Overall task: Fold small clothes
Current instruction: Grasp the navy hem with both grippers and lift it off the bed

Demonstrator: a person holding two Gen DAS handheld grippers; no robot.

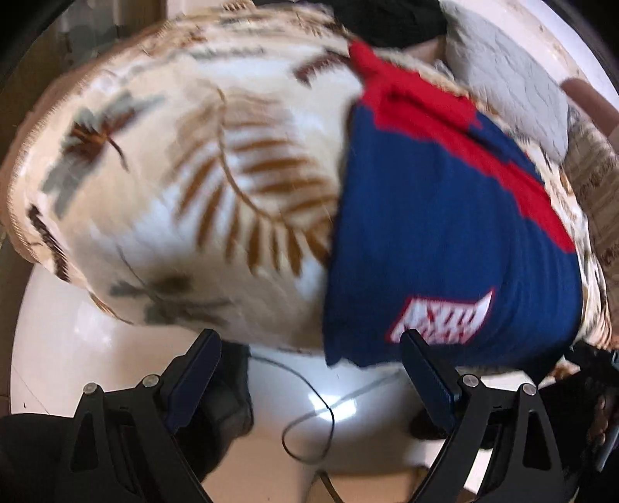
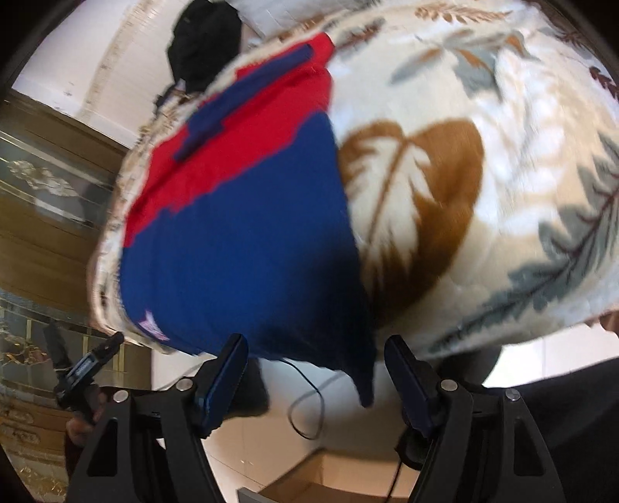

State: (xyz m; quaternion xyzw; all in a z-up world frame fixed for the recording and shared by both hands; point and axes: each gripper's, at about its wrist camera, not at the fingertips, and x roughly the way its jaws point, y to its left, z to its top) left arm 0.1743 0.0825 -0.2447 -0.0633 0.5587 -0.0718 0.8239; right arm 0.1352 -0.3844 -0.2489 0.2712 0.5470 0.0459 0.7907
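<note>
A small blue garment [image 1: 445, 240] with a red upper part and a white-and-red logo lies folded lengthwise on a cream leaf-patterned blanket [image 1: 185, 185]. Its lower hem hangs over the blanket's near edge. My left gripper [image 1: 309, 340] is open and empty, just below that edge, its right finger in front of the logo. In the right wrist view the garment [image 2: 247, 240] lies left of centre on the blanket [image 2: 483, 174]. My right gripper [image 2: 315, 348] is open, its fingers either side of the hanging blue corner, not closed on it.
A grey cloth [image 1: 510, 81] and a black item [image 1: 390, 19] lie beyond the garment. White glossy floor with a thin dark cable [image 1: 309, 421] lies below the blanket edge. Gold-trimmed furniture [image 2: 46, 193] stands at the left. The other gripper [image 2: 89, 367] shows at lower left.
</note>
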